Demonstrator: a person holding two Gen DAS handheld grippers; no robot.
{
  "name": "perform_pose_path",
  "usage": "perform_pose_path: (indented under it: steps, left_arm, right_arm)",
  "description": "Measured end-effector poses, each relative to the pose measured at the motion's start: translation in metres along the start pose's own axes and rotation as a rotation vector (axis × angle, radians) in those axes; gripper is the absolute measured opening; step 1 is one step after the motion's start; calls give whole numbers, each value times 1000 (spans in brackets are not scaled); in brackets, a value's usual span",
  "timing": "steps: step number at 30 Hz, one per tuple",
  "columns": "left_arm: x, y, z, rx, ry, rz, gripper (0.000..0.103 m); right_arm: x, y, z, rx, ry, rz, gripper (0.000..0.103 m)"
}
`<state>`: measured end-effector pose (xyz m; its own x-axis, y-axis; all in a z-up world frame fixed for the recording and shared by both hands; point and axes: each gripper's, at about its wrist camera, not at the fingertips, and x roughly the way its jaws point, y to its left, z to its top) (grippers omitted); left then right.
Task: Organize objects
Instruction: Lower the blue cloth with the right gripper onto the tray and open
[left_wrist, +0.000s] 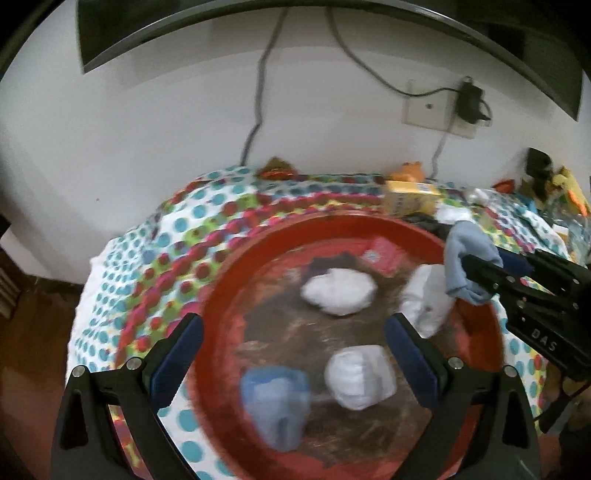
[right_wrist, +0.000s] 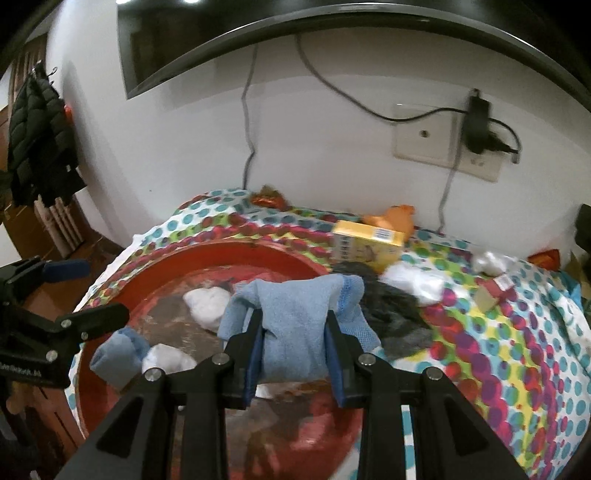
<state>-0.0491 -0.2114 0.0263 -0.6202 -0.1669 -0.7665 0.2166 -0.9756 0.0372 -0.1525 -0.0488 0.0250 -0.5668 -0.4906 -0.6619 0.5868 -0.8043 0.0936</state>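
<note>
Nearest in the right wrist view, the right tool (right_wrist: 294, 341) is clamped across the middle of a rolled light-blue sock (right_wrist: 295, 314), held over the near rim of the red basin (right_wrist: 155, 258), while the left tool (left_wrist: 293, 345) stands wide and empty above the basin's worn floor. The sock looks soft and light, squashing between the pads, so a hold across its thick middle should keep it from slipping or unrolling. Inside lie white sock bundles (left_wrist: 338, 291) and another blue one (left_wrist: 275, 398); beyond, on the dotted bedspread (right_wrist: 498, 332), sit dark socks (right_wrist: 395, 314) and a yellow box (right_wrist: 365, 245).
</note>
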Motion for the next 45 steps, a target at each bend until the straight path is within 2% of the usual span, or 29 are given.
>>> perform_pose_path:
  steps: [3, 11, 19, 26, 27, 29, 33, 45]
  left_arm:
    - [-2, 20, 3, -32, -4, 39, 98]
    - [-4, 53, 4, -90, -1, 75, 99]
    - [-8, 53, 3, -72, -10, 88, 99]
    - [-7, 53, 2, -78, -2, 70, 99]
    - [-7, 53, 2, -75, -2, 65, 99]
    - [-6, 51, 2, -69, 0, 60, 99]
    - [-4, 44, 2, -50, 4, 59, 99]
    - [-6, 32, 2, -34, 3, 37, 99]
  right_arm:
    - [9, 16, 3, -20, 11, 18, 32]
    - [29, 53, 2, -66, 51, 57, 32]
    - [47, 76, -3, -92, 87, 69, 32]
    - [61, 85, -4, -106, 116, 54, 32]
    - [61, 84, -4, -102, 119, 54, 33]
    - [63, 84, -4, -95, 122, 45, 41]
    - [59, 84, -3, -113, 113, 35, 49]
    - [35, 77, 0, -113, 74, 26, 54]
